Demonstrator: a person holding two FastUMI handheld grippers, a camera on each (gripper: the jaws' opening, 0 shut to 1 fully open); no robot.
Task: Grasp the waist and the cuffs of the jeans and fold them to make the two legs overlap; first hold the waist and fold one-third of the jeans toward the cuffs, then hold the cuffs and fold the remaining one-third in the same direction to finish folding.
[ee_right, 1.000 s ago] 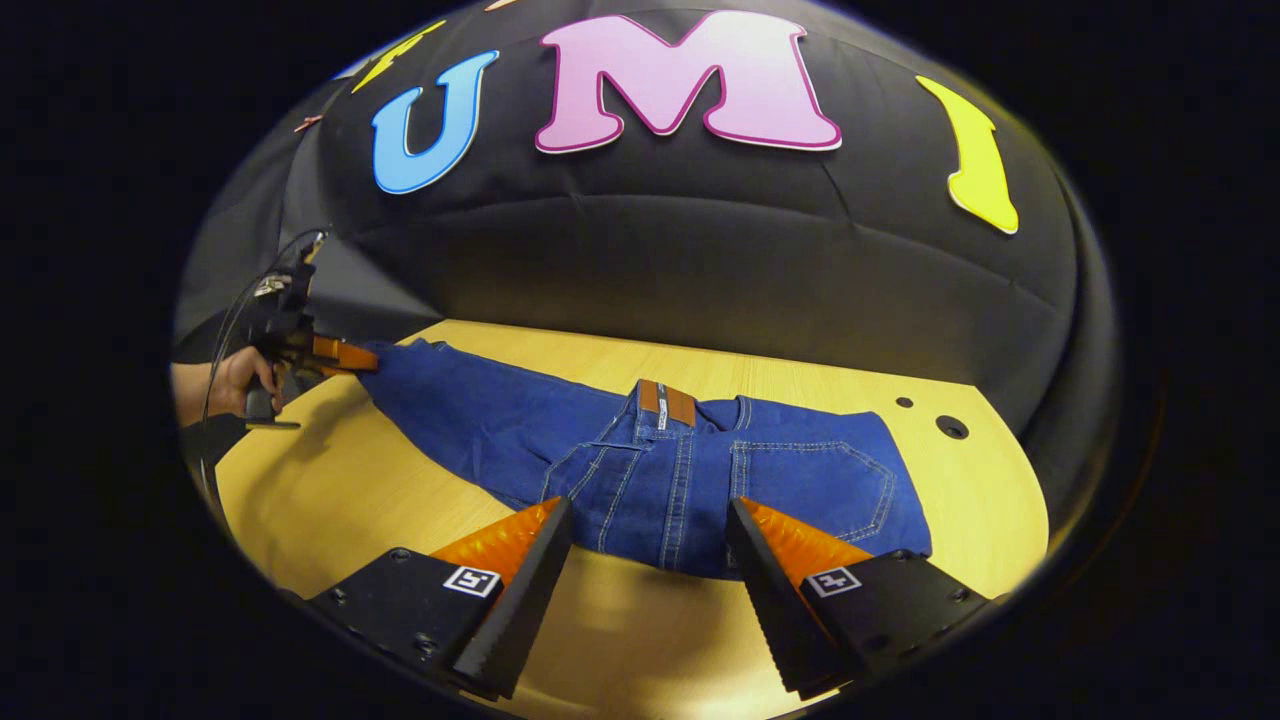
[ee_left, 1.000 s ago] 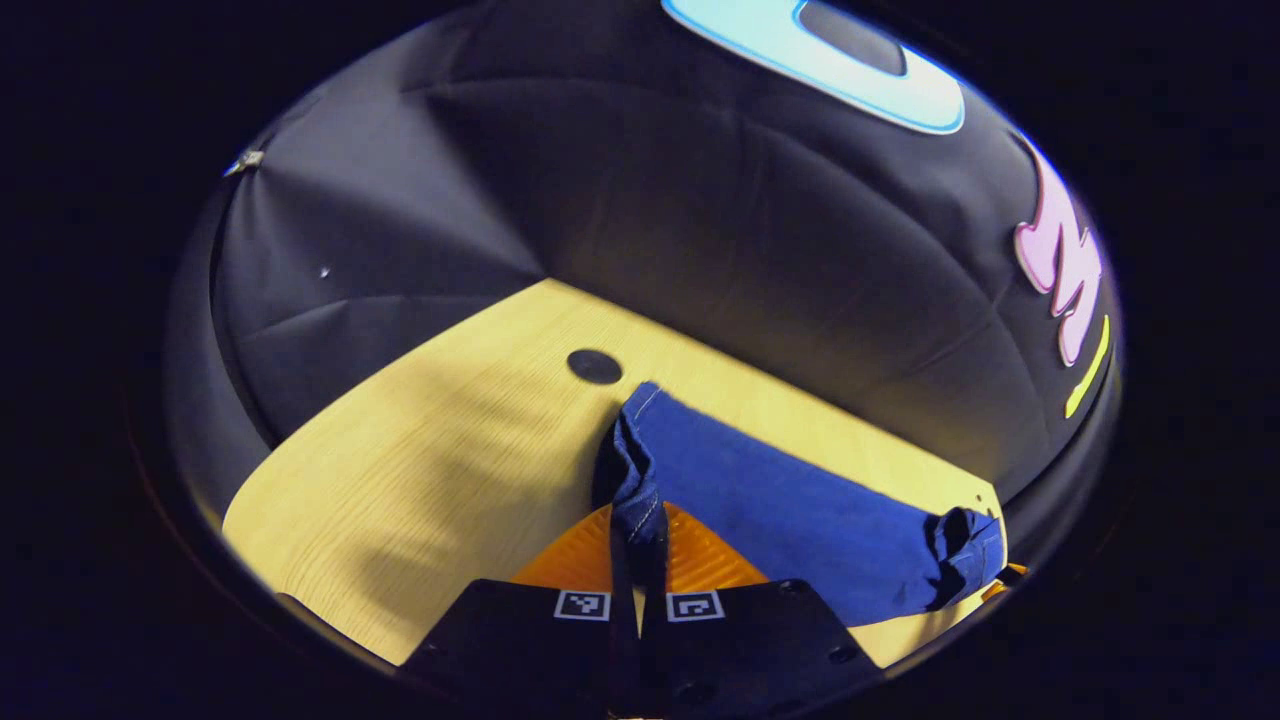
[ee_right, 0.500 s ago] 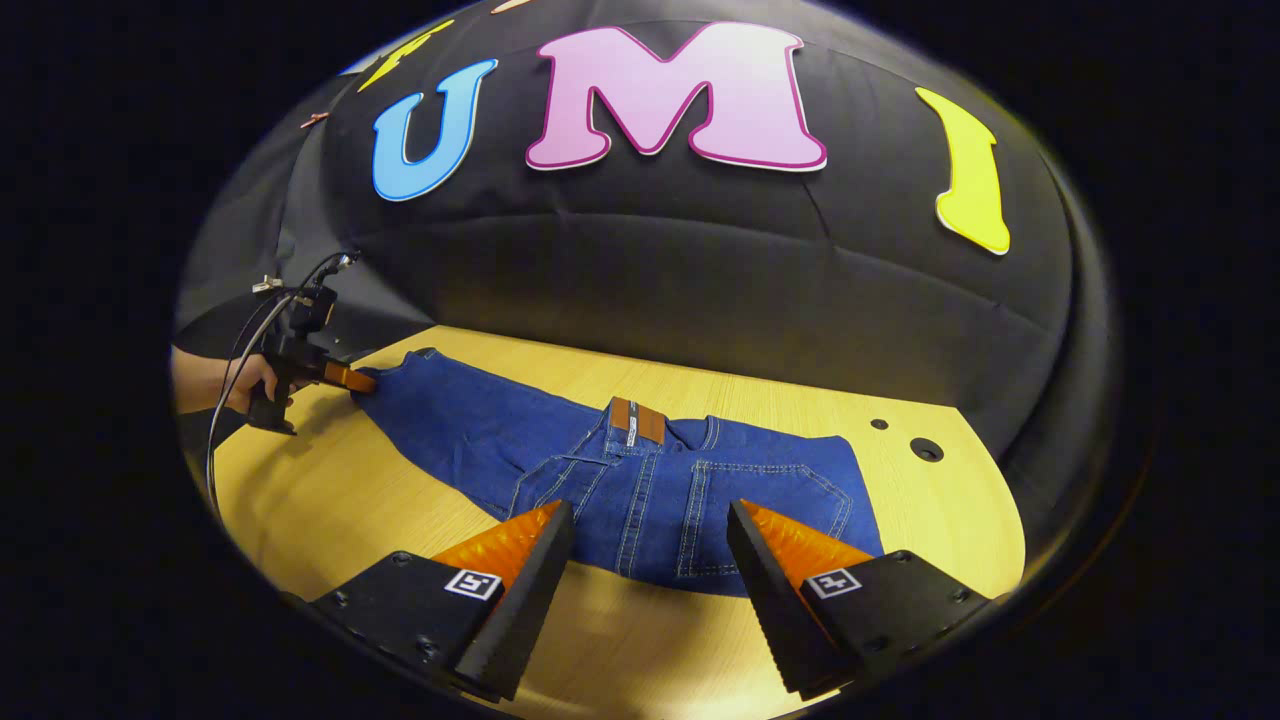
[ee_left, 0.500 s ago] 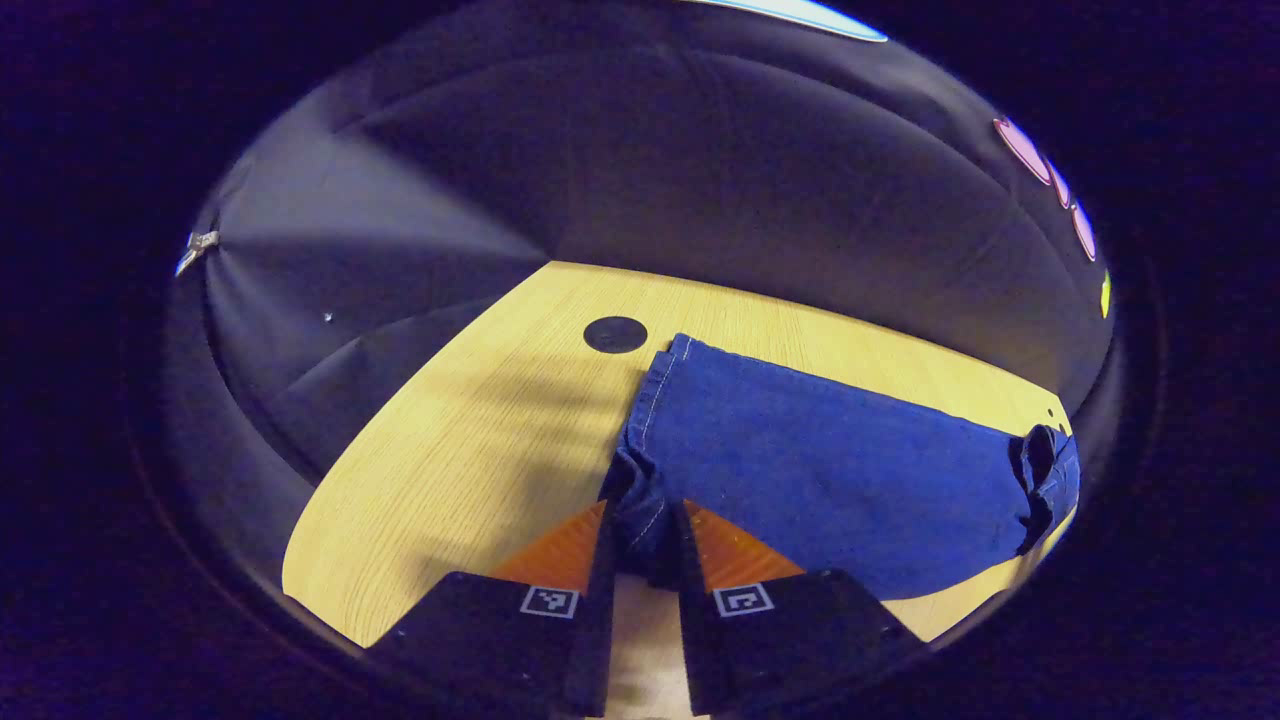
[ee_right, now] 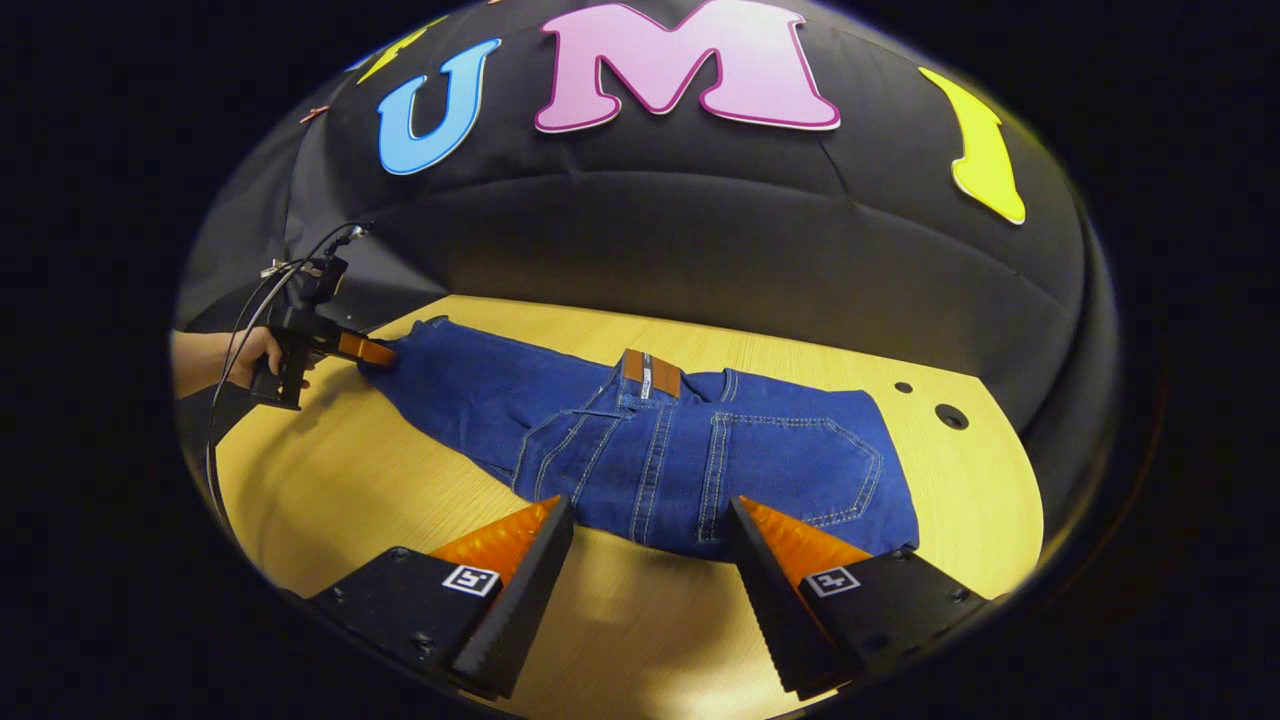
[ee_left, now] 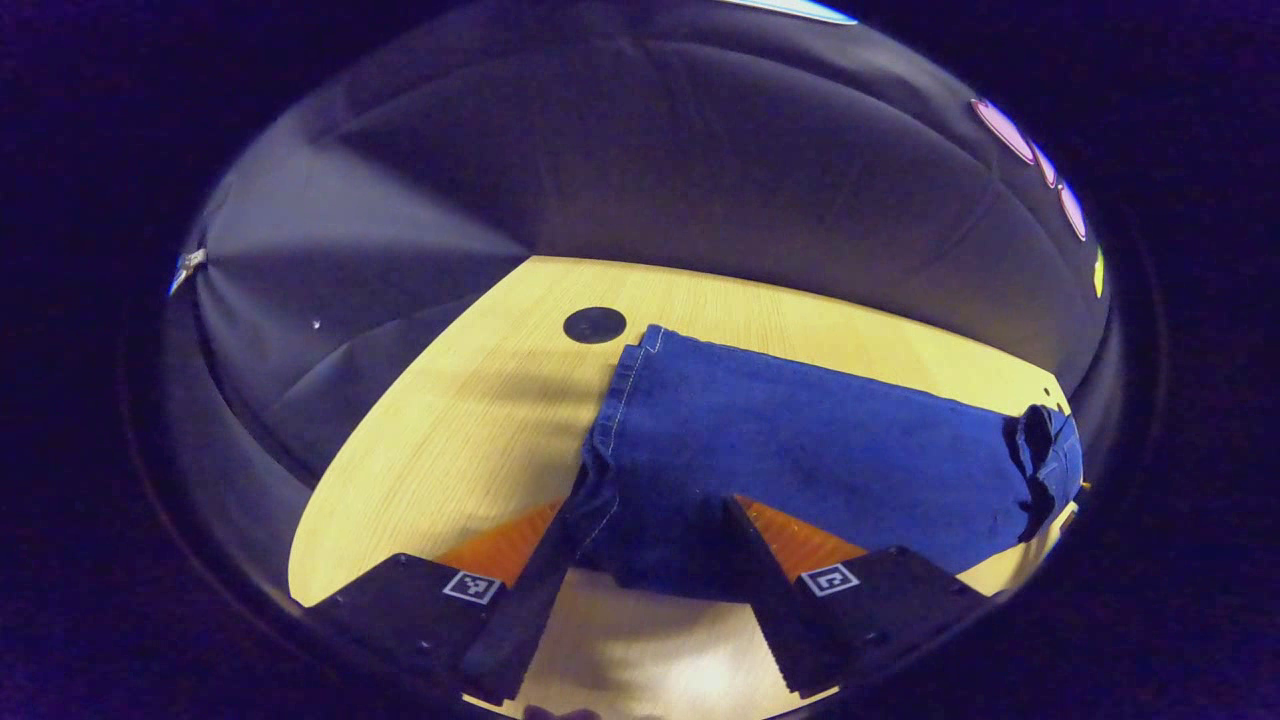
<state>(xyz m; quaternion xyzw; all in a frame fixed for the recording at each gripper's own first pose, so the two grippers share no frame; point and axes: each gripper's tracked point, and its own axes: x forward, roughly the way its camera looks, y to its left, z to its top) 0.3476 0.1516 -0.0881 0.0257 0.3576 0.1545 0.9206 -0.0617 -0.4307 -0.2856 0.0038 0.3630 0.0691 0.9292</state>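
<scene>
So jeans [ee_right: 640, 440] lie flat on wooden table [ee_right: 330, 490], legs overlapped. Left gripper [ee_left: 650, 560] spread wide at cuffs [ee_left: 610, 440], not pinching. Right gripper [ee_right: 650, 560] also apart, near waist.

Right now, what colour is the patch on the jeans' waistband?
The waistband patch on the jeans is brown with a pale strip down its middle; the right gripper view shows it best.
</scene>
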